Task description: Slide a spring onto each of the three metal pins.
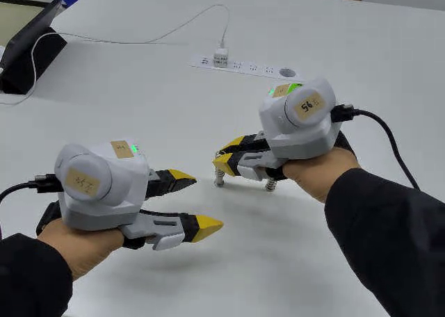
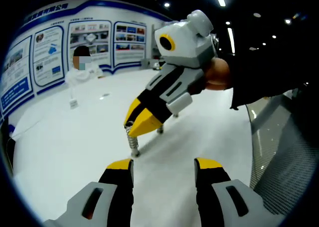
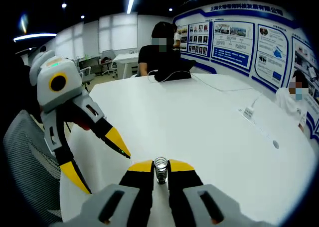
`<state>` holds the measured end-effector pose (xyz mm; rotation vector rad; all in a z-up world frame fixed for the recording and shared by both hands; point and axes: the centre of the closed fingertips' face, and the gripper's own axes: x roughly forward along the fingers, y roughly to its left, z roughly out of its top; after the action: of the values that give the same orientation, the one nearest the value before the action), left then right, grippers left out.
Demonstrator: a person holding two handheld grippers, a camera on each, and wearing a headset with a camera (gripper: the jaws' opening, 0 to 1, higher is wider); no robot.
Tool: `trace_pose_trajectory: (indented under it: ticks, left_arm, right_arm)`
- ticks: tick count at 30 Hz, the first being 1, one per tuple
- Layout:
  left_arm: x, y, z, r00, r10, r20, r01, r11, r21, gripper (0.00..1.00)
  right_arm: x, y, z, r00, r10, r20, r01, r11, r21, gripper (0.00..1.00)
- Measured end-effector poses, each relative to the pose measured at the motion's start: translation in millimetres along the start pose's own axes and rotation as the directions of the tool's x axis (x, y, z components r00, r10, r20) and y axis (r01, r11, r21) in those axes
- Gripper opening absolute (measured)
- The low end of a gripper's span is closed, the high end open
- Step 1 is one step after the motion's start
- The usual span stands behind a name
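Note:
A coiled spring (image 1: 220,177) stands upright on the white table (image 1: 292,261), on a thin pin as far as I can tell. My right gripper (image 1: 224,157) is shut on its top. The right gripper view looks down on this spring (image 3: 160,174) between the yellow tips of the right gripper (image 3: 160,166). A second spring (image 1: 270,185) stands just right of it, under the right hand. My left gripper (image 1: 198,200) hovers open and empty to the left, pointing at them. The left gripper view has the left gripper (image 2: 163,165) open, with the held spring (image 2: 132,142) ahead.
A white power strip (image 1: 243,67) with a plug and cable lies at the table's far side. A black tablet on a stand (image 1: 28,42) sits at the far left. People sit at the table's far edges in the gripper views.

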<state>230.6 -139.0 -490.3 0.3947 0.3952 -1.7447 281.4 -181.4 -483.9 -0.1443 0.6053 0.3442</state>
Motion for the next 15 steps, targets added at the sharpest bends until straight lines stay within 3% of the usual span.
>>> trace_pose_trajectory:
  ticks: [15]
  left_arm:
    - [-0.4, 1.6, -0.4, 1.0000, 0.006, -0.002, -0.006, 1.000, -0.002, 0.50]
  right_arm:
    - [11.3, -0.4, -18.6, 0.9988, -0.028, -0.041, 0.029, 0.999, 0.016, 0.12]
